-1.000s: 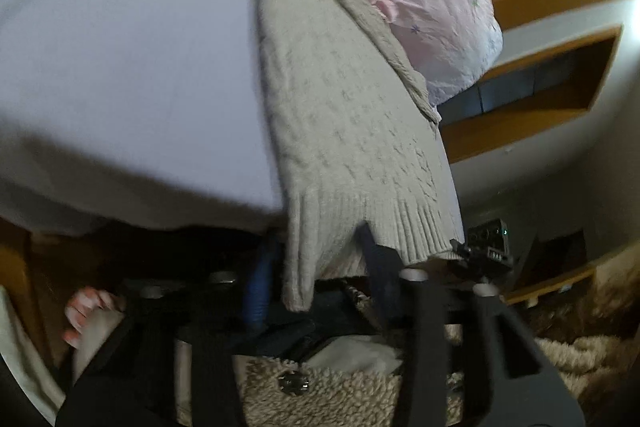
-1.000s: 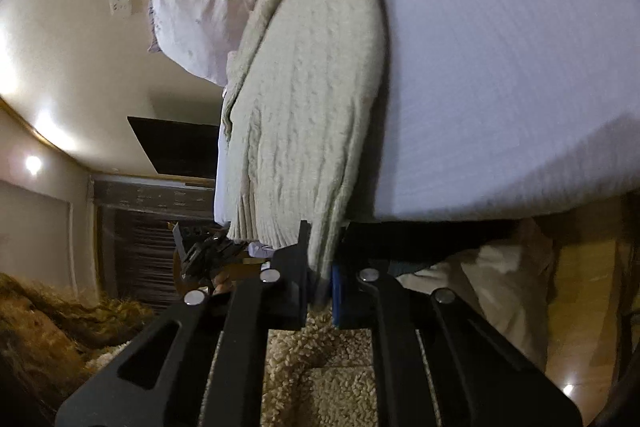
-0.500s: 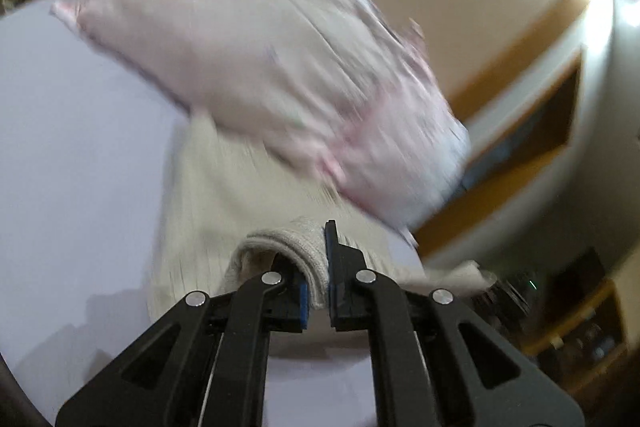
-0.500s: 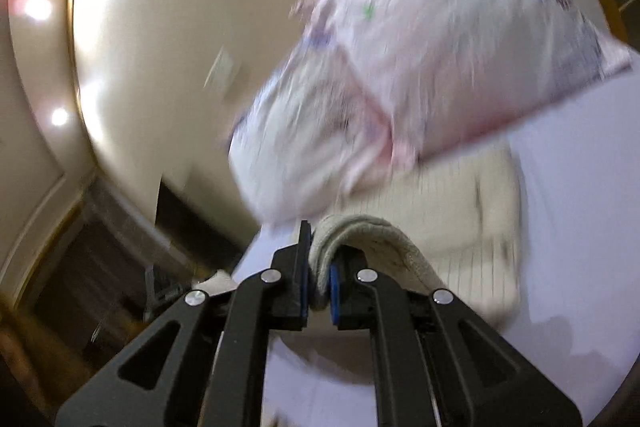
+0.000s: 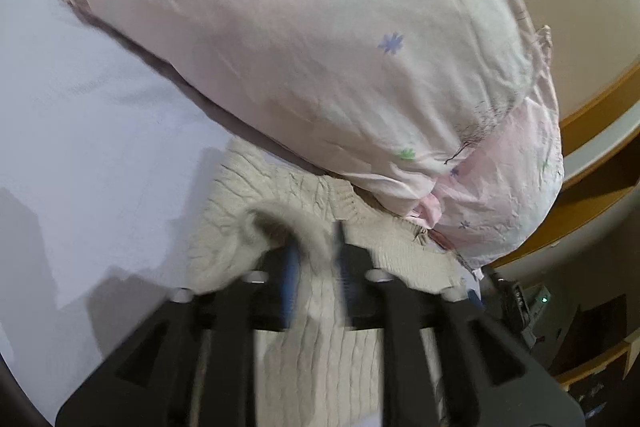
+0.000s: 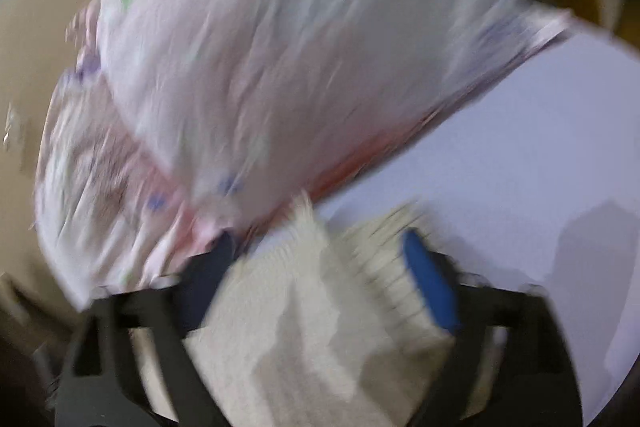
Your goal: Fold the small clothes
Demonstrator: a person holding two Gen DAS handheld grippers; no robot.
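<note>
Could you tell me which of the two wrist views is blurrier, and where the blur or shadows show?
Right wrist view: heavy motion smear over the pillow, sweater and right hand-held gripper. Left wrist view: sharper, pillow print crisp, blur mainly on the left hand-held gripper and the knit fold there; soft grey shadows on the bedsheet in both; strong fisheye curving.

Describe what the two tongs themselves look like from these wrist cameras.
Both are matte black plastic frames with triangular cut-outs and round silver screw heads. The left tongs have thin blue pads on the inner faces. On the right tongs, one bright blue pad shows clearly. No cables, markings or sleeves are visible.
</note>
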